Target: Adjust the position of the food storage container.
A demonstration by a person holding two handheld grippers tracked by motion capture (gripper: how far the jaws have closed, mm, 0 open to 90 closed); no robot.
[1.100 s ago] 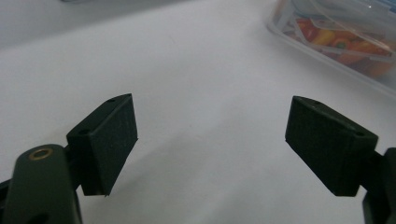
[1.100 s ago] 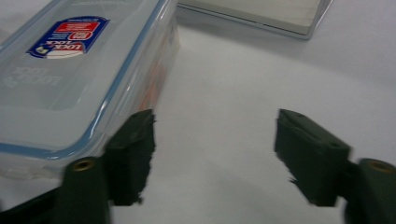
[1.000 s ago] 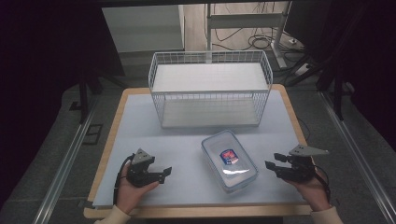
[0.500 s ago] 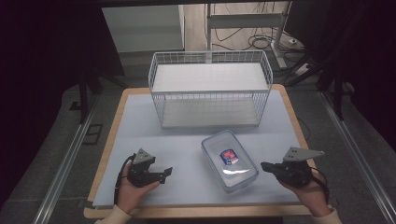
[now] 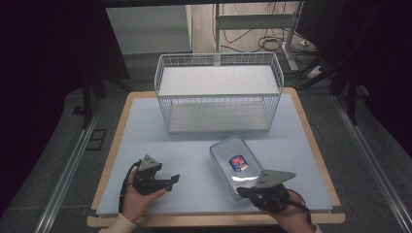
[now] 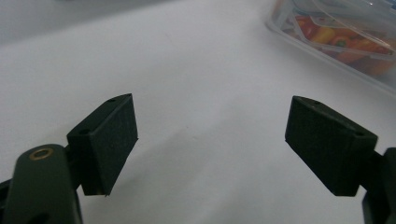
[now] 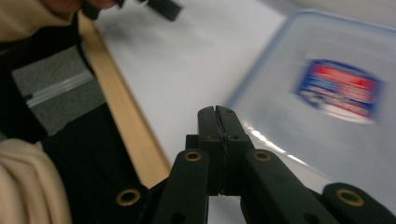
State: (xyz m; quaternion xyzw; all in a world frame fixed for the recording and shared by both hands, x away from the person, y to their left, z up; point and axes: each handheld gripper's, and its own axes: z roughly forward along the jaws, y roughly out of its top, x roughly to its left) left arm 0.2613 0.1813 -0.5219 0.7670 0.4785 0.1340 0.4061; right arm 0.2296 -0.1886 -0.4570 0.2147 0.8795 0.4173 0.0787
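My right gripper view is smeared with blur, so I can read only a red-and-blue label on the clear plastic food container, not its words. The container's far edges are cut off there, and in the left gripper view I get just one corner of it, upper right, with orange and red pieces inside that I can't identify. The high view gives me no look at those contents, only the lid's glare.

From above, the container lies on the pale surface, its near corner just ahead of my right hand-held gripper, whose jaws are pressed together on nothing. My left hand-held gripper sits well off to the container's side, jaws spread wide over bare surface. A white wire basket stands beyond both.
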